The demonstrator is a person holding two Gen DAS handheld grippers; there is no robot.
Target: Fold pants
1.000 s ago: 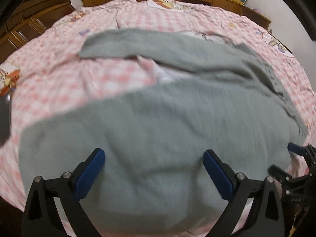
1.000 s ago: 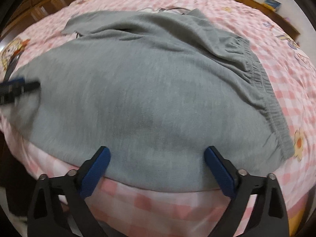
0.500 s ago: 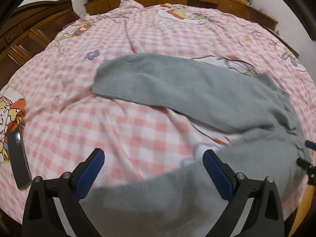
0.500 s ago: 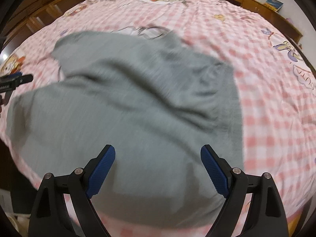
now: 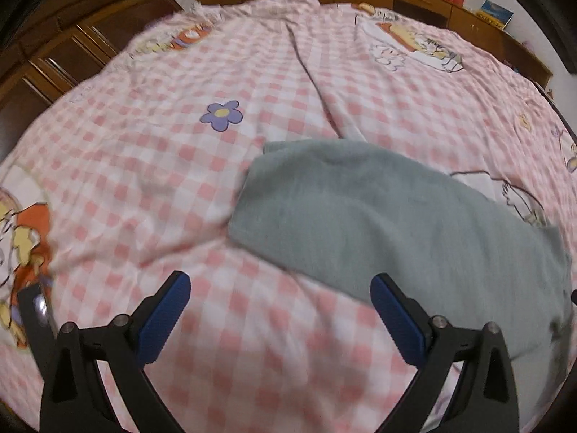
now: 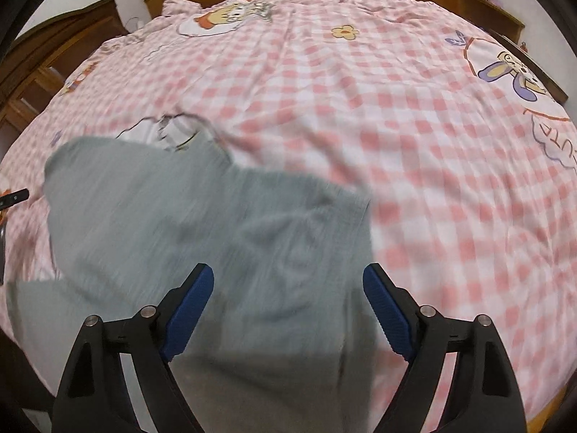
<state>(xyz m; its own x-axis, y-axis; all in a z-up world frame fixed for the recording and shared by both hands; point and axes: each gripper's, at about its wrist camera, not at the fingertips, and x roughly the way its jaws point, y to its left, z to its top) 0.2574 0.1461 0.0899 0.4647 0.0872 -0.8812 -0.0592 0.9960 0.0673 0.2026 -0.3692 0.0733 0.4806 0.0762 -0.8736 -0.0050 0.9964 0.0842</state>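
Grey pants (image 5: 389, 216) lie spread on a pink checked bedsheet (image 5: 223, 166). In the left wrist view one leg end points up-left and the cloth runs off to the right. My left gripper (image 5: 279, 315) is open and empty above bare sheet, with the pants just beyond its right finger. In the right wrist view the pants (image 6: 202, 231) are motion-blurred and fill the lower left. My right gripper (image 6: 286, 310) is open and empty, hovering over the grey cloth.
The bedsheet (image 6: 414, 115) carries cartoon prints and a purple flower (image 5: 221, 114). A dark phone-like slab (image 5: 36, 310) lies at the left edge. Wooden cabinets (image 5: 72, 47) stand left and behind the bed. The other gripper's tip (image 6: 14, 196) shows at far left.
Both grippers have pulled back and up from the pants, which filled both views a second ago. The near pants leg has left the left view. More bare sheet shows now.
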